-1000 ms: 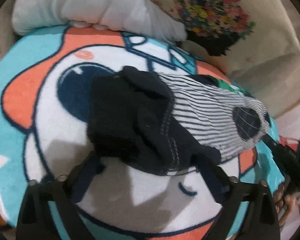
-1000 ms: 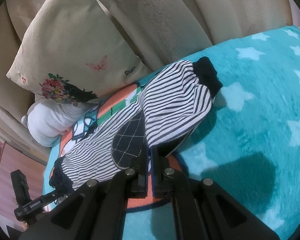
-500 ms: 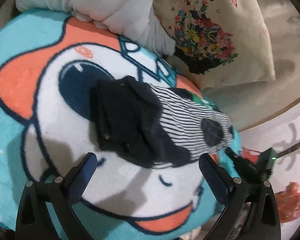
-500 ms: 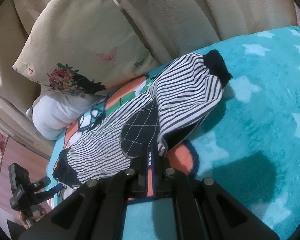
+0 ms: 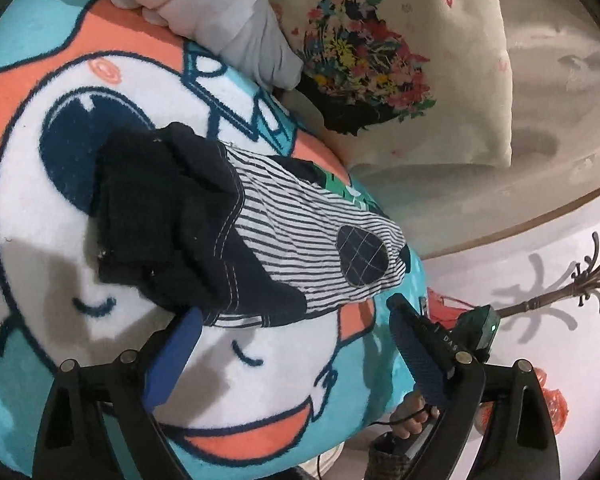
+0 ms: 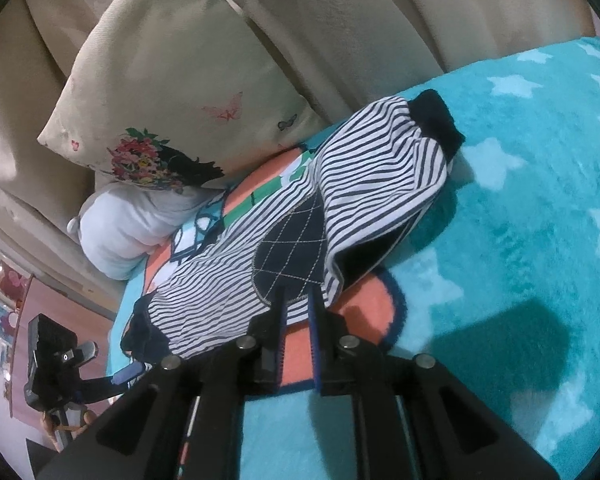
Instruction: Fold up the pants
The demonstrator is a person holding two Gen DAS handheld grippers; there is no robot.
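Right gripper (image 6: 298, 304): jaws nearly together, pinching the near edge of the pants.
Left gripper (image 5: 296, 344): jaws spread, just short of the dark waistband.
Pants (image 6: 340, 208): striped, on the blanket (image 6: 520, 240).
Pillow (image 6: 172, 80): far behind.

the striped pants (image 6: 364, 184) lay folded over on the cartoon blanket (image 6: 540, 208), dark cuff uppermost. the navy waistband (image 5: 160, 208) lay bunched at one end; a quilted navy knee patch (image 6: 292, 248) faced up.
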